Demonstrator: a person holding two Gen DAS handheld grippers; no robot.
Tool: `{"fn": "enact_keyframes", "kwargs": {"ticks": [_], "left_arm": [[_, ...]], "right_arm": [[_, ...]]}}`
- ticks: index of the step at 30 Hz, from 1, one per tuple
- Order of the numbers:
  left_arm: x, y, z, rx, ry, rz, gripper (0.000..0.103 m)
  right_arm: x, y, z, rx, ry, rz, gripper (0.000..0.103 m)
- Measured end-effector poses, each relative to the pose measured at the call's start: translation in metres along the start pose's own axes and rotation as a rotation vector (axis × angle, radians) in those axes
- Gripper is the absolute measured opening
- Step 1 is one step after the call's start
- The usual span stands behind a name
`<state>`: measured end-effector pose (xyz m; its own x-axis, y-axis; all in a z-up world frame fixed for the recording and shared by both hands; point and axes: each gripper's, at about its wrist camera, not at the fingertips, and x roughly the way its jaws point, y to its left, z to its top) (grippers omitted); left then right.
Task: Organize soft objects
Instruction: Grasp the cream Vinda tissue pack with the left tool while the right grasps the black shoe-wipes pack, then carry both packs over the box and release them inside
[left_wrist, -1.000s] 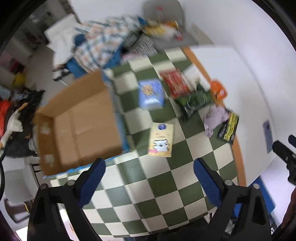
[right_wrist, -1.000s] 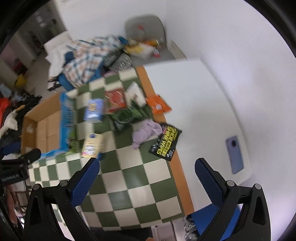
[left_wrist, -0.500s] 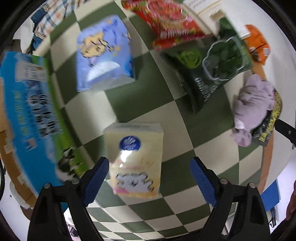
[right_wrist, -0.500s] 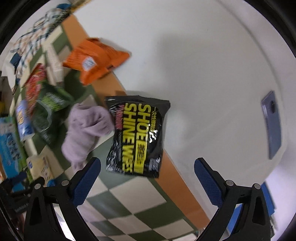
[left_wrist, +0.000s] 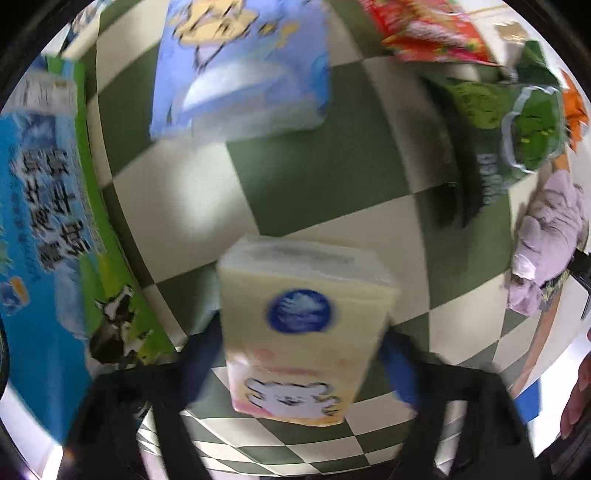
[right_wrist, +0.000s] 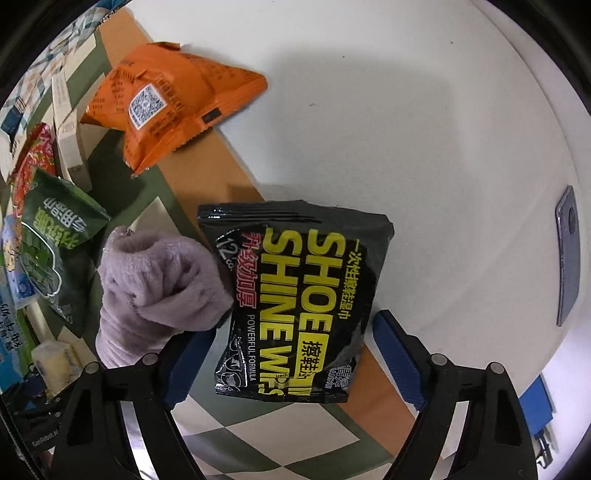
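The left gripper (left_wrist: 303, 354) straddles the yellow tissue pack (left_wrist: 304, 328) on the checkered cloth (left_wrist: 325, 177), jaws apart; the right gripper (right_wrist: 291, 354), released, brackets the black wipes packet (right_wrist: 295, 306); either soft pack could squash and slip.

Left wrist view: heavy motion blur softens the yellow pack (left_wrist: 303, 328) and the hand-held gripper (left_wrist: 295, 369); print is unreadable. Right wrist view: sharp, evenly bright, with glare on the black pouch (right_wrist: 295, 302) and soft shadows on the white worktop (right_wrist: 424, 129). Both show fisheye bending and dark corners.
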<state>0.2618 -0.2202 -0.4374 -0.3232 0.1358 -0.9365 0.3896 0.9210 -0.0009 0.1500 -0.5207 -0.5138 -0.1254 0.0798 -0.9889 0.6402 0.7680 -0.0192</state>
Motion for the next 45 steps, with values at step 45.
{"fn": "enact_keyframes", "kwargs": {"ticks": [45], "left_arm": [[-0.237, 0.152, -0.166, -0.381, -0.588, -0.115, 0.061]], "right_arm": [[-0.25, 0.297, -0.195, -0.674, -0.161, 0.424, 0.052]]}}
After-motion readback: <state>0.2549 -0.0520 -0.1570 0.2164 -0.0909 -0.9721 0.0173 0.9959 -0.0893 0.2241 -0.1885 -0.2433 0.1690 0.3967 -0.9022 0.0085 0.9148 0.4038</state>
